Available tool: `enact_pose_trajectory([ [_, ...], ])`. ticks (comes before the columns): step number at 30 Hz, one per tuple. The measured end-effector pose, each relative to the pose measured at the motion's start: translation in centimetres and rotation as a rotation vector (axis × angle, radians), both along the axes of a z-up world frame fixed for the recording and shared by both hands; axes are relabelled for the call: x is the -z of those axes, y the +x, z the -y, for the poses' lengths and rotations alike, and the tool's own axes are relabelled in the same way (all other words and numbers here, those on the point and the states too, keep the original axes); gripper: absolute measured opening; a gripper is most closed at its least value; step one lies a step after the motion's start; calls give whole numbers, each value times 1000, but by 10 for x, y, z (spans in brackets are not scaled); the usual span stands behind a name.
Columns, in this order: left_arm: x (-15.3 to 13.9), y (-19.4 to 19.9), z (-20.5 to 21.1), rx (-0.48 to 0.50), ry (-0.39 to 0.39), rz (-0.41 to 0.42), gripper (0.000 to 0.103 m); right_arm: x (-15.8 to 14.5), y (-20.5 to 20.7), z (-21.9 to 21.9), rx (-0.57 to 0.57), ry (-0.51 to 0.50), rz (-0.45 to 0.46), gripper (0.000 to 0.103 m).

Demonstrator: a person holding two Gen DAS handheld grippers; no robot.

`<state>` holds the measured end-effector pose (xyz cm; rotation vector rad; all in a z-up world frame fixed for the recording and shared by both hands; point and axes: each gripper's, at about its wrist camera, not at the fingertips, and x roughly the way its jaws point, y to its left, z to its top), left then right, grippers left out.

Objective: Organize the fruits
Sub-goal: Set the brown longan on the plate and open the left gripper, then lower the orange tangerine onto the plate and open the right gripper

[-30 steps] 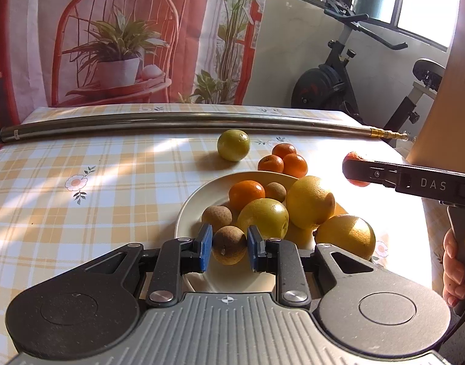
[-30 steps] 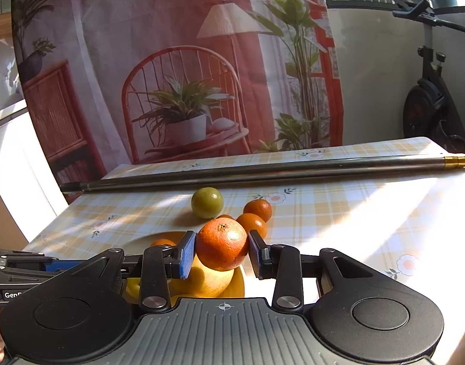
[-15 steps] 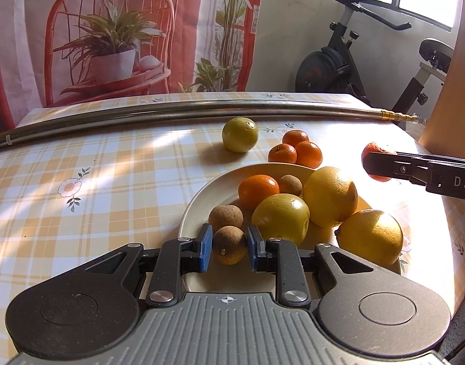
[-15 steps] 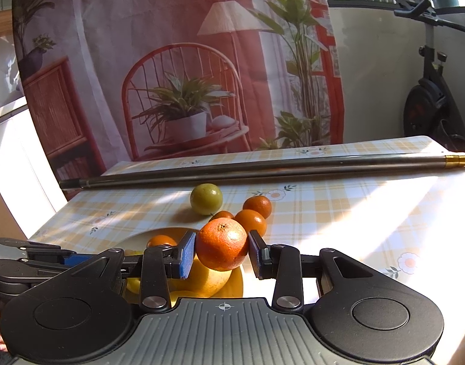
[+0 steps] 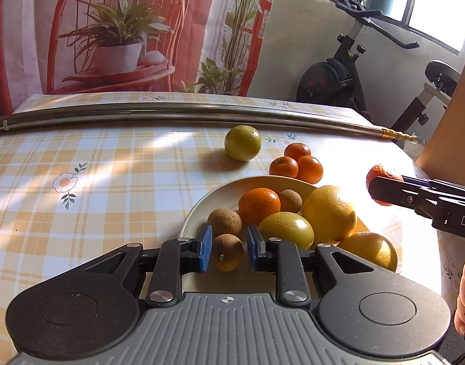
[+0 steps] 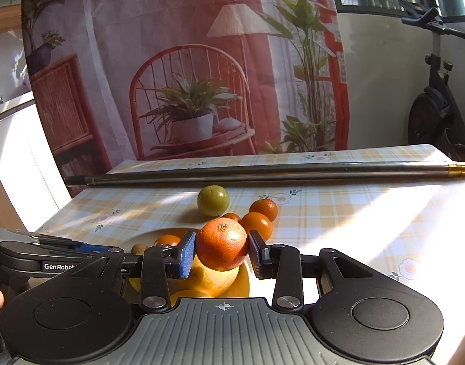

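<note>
The left gripper (image 5: 226, 251) loosely bracketed a small brown round fruit (image 5: 227, 256) over the cream plate (image 5: 199, 210), seemingly released; the right gripper (image 6: 221, 254) clamped an orange mandarin (image 6: 221, 248), best lowered gently beside the tabletop mandarins (image 6: 256, 225).

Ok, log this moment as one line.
left hand-held gripper: open around longan | right hand-held gripper: holding tangerine | plate: not full

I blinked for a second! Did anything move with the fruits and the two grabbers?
Yes. The left gripper opened and let go of the small brown fruit, which now sits on the plate. The right gripper still grips its orange. The other fruits stayed put.
</note>
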<state>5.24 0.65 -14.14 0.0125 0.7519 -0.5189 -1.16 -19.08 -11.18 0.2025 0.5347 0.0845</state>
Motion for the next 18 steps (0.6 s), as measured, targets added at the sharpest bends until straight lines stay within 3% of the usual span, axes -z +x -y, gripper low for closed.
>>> enact_pose_trajectory([
  [4,-9,-5,-5,-31,-19,-3,26,-2,-1,-4,-17,-5,-1,34],
  [9,-23,-19,-8,-56,47,51,28,-4,-1,-13,-48,-9,-10,34],
  [12,-30,-24,-15,-78,55,62,40,-5,-1,-21,-79,-13,-18,34],
  [18,-33,-30,-27,-108,36,57,40,-4,1,-41,-150,-34,-52,34],
])
